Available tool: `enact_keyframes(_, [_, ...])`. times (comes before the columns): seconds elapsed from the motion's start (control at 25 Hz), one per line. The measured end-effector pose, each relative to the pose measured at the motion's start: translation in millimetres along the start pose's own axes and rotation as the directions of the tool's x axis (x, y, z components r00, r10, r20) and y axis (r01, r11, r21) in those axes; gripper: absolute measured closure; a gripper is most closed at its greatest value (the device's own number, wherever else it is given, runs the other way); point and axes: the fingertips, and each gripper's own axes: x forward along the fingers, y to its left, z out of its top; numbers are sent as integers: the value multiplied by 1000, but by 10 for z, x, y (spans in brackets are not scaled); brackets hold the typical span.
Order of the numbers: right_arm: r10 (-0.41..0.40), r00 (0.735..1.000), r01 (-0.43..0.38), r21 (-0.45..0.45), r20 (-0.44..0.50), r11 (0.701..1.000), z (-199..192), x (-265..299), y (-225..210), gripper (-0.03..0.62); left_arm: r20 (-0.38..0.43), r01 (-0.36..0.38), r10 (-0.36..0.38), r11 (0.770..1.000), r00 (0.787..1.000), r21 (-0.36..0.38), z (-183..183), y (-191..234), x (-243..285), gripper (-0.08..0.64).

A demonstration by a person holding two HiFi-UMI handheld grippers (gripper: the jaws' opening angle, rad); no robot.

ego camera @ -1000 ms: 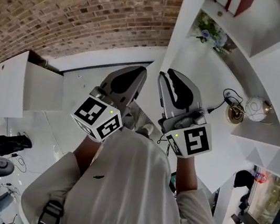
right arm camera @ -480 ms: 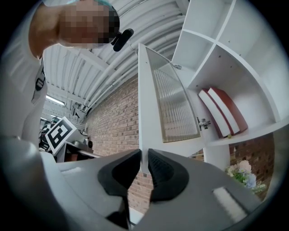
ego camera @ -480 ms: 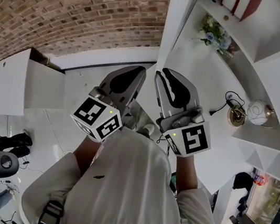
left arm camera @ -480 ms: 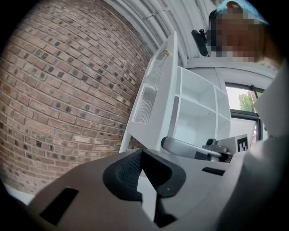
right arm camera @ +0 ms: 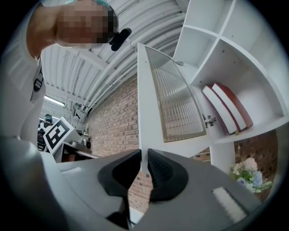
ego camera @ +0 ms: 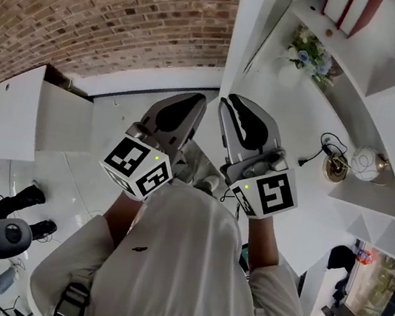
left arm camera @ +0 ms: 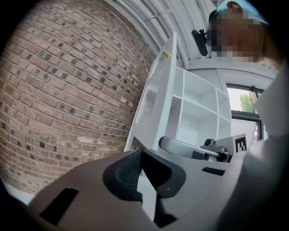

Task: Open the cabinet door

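The white cabinet door (right arm camera: 174,103) with a ribbed glass panel stands swung out from the shelf unit (right arm camera: 235,58). My right gripper (right arm camera: 144,158) has the door's lower free edge between its pads; the jaws are closing and press on it. In the head view this gripper (ego camera: 226,106) meets the door's edge (ego camera: 244,34). My left gripper (ego camera: 198,102) hangs just to its left. Its tips (left arm camera: 141,155) touch each other and nothing is held. The left gripper view also shows the door (left arm camera: 156,90) and the right gripper (left arm camera: 198,151).
Red and white books (right arm camera: 228,108) lean in the opened compartment, and flowers (ego camera: 308,56) stand on the shelf below. A round lamp (ego camera: 365,163) with a cable sits further right. A brick wall (ego camera: 95,9) lies behind the door, and a white counter (ego camera: 17,116) stands at the left.
The door's edge has shifted a little to the left in the head view and the shelves have slid to the right. Both grippers keep side by side.
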Motion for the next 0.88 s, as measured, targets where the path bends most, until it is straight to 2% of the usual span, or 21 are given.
enact_keyframes(0.88, [19, 1000, -18, 22, -7, 1000, -93, 409, 117, 537, 25, -39, 39, 999, 999, -9, 125, 381, -159, 552])
